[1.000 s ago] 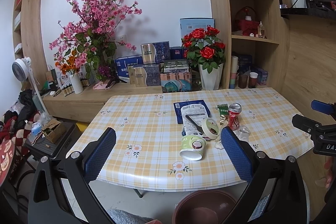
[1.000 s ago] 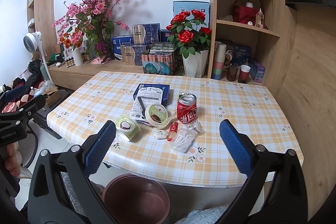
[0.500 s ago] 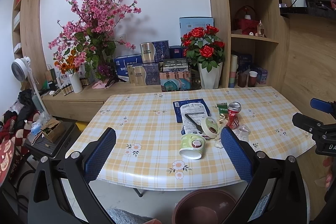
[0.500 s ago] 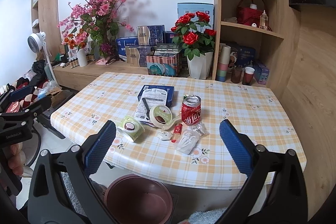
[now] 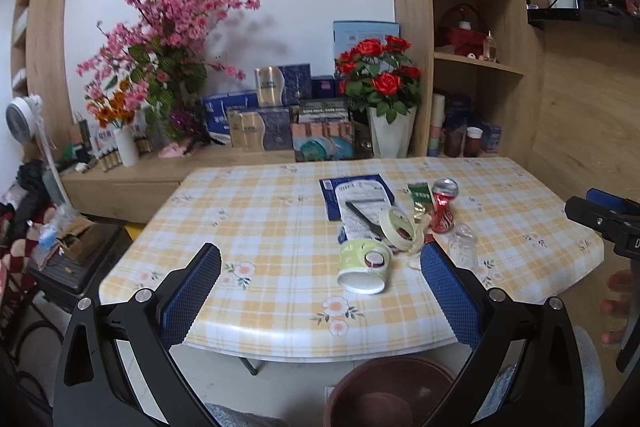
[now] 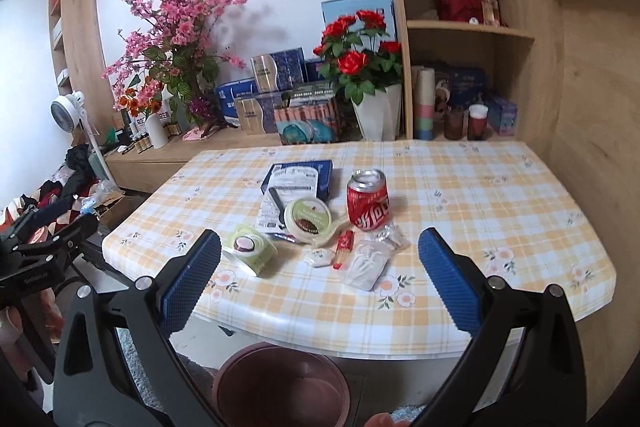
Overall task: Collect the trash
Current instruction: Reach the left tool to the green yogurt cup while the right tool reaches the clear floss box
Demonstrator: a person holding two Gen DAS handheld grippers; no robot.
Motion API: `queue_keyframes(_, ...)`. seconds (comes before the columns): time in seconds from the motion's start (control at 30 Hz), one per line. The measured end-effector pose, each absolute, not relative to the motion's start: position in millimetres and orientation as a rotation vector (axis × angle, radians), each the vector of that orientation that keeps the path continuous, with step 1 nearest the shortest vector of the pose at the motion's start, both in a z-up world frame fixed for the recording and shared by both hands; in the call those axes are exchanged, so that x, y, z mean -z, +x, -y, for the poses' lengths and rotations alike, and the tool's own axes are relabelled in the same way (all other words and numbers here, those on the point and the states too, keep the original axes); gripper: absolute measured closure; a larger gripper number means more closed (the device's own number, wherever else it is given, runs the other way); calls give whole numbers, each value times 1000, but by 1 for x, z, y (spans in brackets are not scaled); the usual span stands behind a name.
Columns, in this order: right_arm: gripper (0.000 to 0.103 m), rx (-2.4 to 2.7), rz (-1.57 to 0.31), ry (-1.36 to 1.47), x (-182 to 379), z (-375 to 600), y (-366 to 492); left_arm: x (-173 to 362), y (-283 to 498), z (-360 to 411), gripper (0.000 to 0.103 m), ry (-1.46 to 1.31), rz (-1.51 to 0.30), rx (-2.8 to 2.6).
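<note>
Trash lies in a cluster on the checked table (image 6: 480,195): a red can (image 6: 367,201) upright, a green cup (image 6: 250,248) on its side, a round green lid (image 6: 307,217), a clear plastic wrapper (image 6: 366,263), a small red packet (image 6: 345,247) and a blue packet with paper (image 6: 298,177). The left wrist view shows the cup (image 5: 363,261), the can (image 5: 443,205) and the lid (image 5: 397,227). A brown bin (image 6: 282,385) stands on the floor before the table, also in the left wrist view (image 5: 392,393). My left gripper (image 5: 320,291) and right gripper (image 6: 318,279) are open and empty, short of the table's front edge.
A low wooden counter (image 6: 208,147) behind the table carries boxes, a pink blossom plant (image 6: 176,39) and a pot of red roses (image 6: 360,67). Wooden shelves (image 6: 468,27) rise at the right. A fan (image 6: 68,107) and clutter stand on the floor at left.
The right gripper has moved forward and down toward the table, so the trash looks larger. The left gripper has barely moved. Both stay open.
</note>
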State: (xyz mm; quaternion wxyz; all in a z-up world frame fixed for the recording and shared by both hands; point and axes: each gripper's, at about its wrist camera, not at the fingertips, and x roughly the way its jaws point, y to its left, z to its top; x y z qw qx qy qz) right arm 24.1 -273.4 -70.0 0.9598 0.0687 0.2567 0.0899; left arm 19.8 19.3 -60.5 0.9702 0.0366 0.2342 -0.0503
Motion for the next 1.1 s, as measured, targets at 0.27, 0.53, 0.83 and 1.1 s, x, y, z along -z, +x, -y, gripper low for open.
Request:
queue_keyframes(0.27,6,-207,-613,137,111,269,49,92,39,-14,5,108,-458,147)
queue_keyframes(0.53,6,-138,-684,124,141,277,70,122,85,-7,5,73,-620,207)
queue_keyframes(0.83,6,-87,-782,168,180,304,101,147,150,14,12,99,-732,246)
queue_keyframes(1.1,6,-76,-825,184,201,312,131,179,220,34,14,115,-920,260)
